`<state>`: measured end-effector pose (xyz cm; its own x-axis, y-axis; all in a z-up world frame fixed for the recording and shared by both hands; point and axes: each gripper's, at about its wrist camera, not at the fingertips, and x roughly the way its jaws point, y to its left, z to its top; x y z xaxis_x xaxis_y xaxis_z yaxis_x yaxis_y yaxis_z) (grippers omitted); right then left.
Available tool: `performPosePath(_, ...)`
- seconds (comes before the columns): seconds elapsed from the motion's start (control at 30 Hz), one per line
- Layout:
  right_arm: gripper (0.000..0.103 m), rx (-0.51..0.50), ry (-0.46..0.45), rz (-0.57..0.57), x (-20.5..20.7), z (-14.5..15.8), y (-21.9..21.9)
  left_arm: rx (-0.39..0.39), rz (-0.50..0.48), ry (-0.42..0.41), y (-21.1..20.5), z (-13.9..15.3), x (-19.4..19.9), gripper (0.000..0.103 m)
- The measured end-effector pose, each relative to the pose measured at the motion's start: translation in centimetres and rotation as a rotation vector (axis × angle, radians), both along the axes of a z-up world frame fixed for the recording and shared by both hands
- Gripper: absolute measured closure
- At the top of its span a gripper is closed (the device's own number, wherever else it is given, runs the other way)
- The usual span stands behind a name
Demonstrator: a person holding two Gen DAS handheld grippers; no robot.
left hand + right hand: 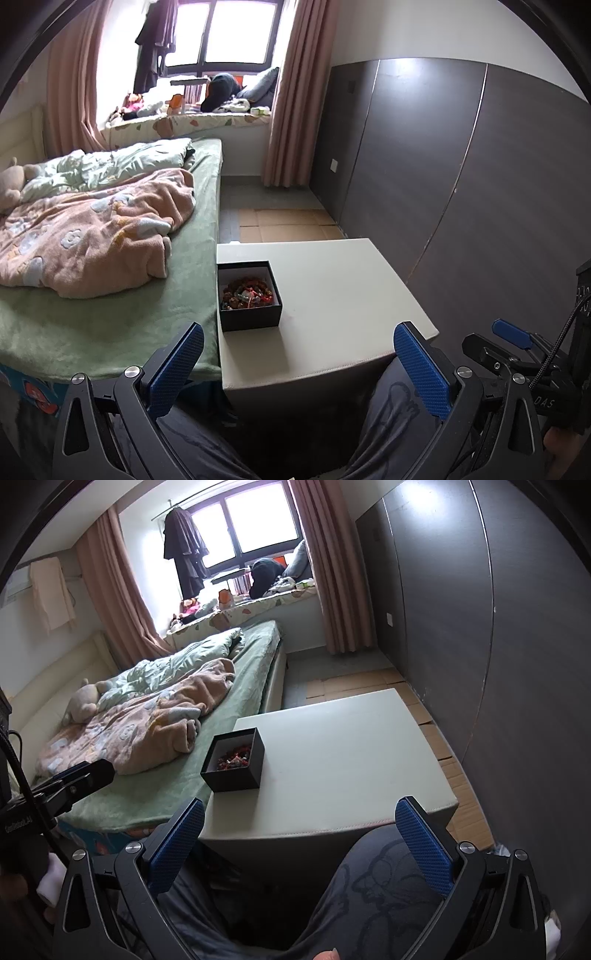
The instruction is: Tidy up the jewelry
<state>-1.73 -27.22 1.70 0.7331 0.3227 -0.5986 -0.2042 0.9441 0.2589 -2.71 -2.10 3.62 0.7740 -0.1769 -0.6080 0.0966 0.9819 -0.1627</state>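
A small black box (249,295) sits open-topped and upright on the pale table (332,288), ahead of the left gripper (299,358) and a little toward its left finger; it stands at the table's left edge, just beside the bed; its walls are dark outside and pale inside; within lies a tangled heap of beaded jewelry (246,293), mostly red and brown with a few pale and teal beads; from the right gripper (300,834) the box (233,762) lies ahead and to the left, the jewelry (235,759) low on its floor.

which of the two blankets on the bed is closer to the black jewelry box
The pink fleece blanket, crumpled on the bed nearest the black jewelry box; the pale green quilt lies beyond it, toward the window.
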Motion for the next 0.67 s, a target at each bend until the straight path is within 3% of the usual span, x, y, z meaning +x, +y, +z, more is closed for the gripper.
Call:
performPosePath(0.3,0.0,0.001,-0.005,-0.007,-0.2,0.1,-0.2,0.022,0.006,0.004,-0.9,0.0,0.1,0.0)
performPosePath(0.67,0.0,0.028,0.017,-0.027,-0.1,-0.8,-1.0,0.082,-0.006,-0.047,-1.9,0.4,-1.1,0.0)
